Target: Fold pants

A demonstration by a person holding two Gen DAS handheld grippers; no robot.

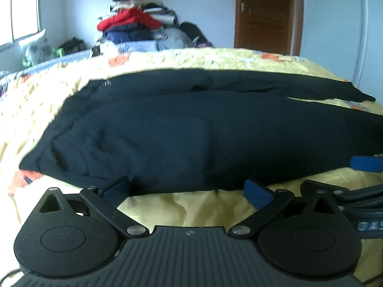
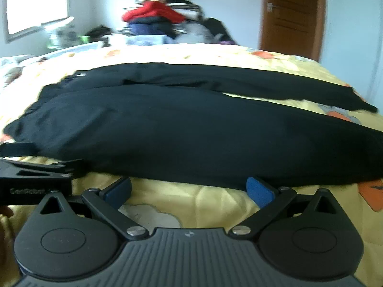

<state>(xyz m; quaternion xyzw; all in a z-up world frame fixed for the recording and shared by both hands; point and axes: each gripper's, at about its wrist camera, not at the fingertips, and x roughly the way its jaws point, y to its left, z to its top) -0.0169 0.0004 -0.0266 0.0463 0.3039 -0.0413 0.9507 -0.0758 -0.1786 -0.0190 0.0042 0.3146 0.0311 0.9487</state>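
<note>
Black pants [image 1: 179, 131] lie spread flat across a yellow patterned bedspread [image 1: 179, 203], waist to the left, the two legs running right. They also show in the right wrist view [image 2: 191, 131]. My left gripper [image 1: 186, 191] is open, its blue pads at the pants' near edge, holding nothing. My right gripper [image 2: 189, 191] is open just short of the near edge, further along the near leg. The right gripper's blue finger shows at the left view's right edge [image 1: 363, 163]; the left gripper's body shows at the right view's left edge [image 2: 36, 179].
A pile of clothes [image 1: 136, 26] with a red jacket stands behind the bed. A brown door [image 1: 265, 14] is at the back right, a window [image 1: 19, 9] at the left. A white wall or wardrobe [image 1: 340, 31] stands at the far right.
</note>
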